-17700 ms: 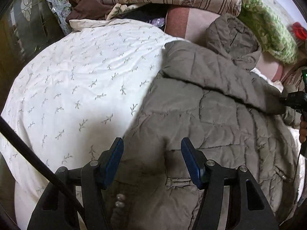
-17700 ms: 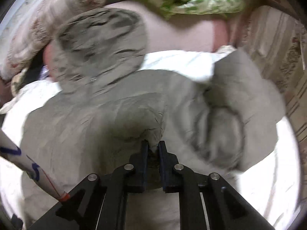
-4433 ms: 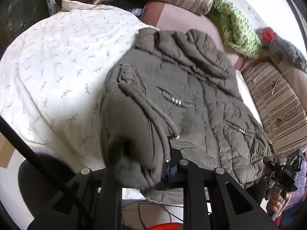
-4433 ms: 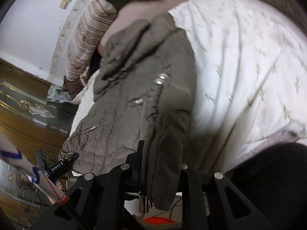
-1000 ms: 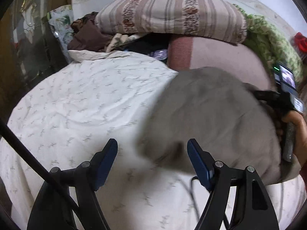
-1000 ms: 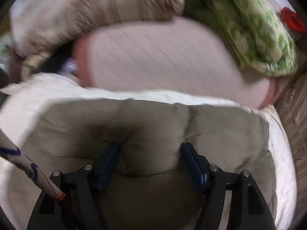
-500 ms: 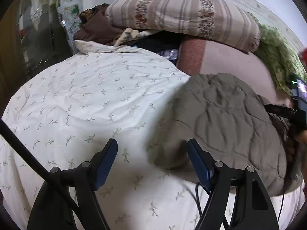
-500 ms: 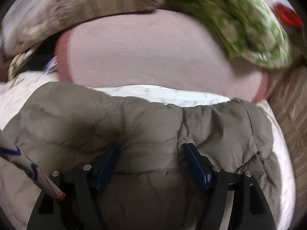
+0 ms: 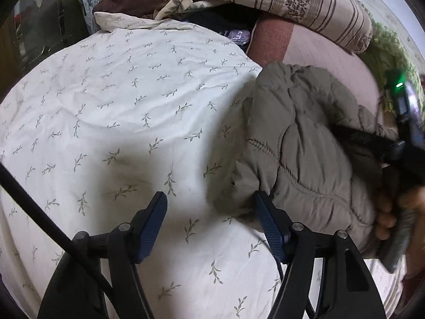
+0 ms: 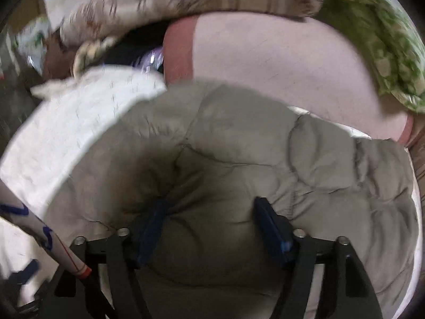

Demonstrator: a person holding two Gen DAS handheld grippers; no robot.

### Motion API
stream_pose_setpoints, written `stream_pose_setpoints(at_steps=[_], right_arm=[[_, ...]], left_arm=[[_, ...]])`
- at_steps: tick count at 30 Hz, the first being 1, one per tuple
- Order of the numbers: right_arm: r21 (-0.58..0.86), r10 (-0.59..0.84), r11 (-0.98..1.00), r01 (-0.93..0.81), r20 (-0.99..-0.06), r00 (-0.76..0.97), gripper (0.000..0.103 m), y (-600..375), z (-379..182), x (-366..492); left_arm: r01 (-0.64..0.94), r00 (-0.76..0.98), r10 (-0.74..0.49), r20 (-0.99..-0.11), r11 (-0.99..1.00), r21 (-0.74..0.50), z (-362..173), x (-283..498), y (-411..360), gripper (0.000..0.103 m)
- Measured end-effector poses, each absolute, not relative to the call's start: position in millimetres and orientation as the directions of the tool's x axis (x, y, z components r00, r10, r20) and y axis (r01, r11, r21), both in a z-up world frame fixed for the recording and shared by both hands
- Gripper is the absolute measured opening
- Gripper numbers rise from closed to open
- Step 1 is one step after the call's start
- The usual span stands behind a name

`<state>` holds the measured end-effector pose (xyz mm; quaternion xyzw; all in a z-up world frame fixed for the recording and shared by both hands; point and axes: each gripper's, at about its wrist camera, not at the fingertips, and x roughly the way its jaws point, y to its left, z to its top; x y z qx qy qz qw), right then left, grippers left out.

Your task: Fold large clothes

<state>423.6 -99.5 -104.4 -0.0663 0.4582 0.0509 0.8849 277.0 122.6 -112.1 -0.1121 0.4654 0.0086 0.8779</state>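
Jacket (image 9: 300,143) now bundled near the bed (image 9: 111,101) head edge, left tongs (image 9: 209,226) and right tongs (image 10: 209,228) wide open, gripping nothing; fold likely done.

soft indoor light falls on my bed sheet (image 9: 127,101), and my left gripper (image 9: 209,218) casts a dim grey shadow across it. that view is sharp, bending and darkening at its round edges. my right view is smeared with motion blur, worst over the striped pillow (image 10: 164,2).
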Motion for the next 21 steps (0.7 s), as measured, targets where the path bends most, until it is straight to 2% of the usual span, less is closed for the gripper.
stream_pose_setpoints(at_steps=[3,8,10,15,19,21], right_arm=[[-0.094,0.005,0.986,-0.139,-0.813,0.583,0.081,-98,-102,422],[0.035,0.099,0.993,-0.111,-0.758,0.645,0.078,-146,-54,384],[0.097,0.119,0.993,-0.069,-0.744,0.657,0.079,-182,-40,361],[0.148,0.044,0.983,0.107,-0.763,0.645,0.079,-285,-40,308],[0.174,-0.054,0.938,0.298,-0.779,0.624,0.082,-367,-56,254],[0.209,-0.071,0.904,0.373,-0.787,0.613,0.083,-396,-65,228]], left_arm=[[-0.107,0.601,-0.127,-0.789,0.965,-0.237,-99,271,129,0.068],[-0.12,0.648,-0.093,-0.756,0.968,-0.221,-85,271,142,0.068],[-0.129,0.646,-0.11,-0.755,0.959,-0.25,-87,276,151,0.068],[-0.139,0.567,-0.284,-0.773,0.893,-0.429,-118,303,173,0.068],[-0.162,0.516,-0.431,-0.74,0.799,-0.579,-144,314,184,0.068],[-0.143,0.507,-0.453,-0.733,0.795,-0.589,-143,312,180,0.068]])
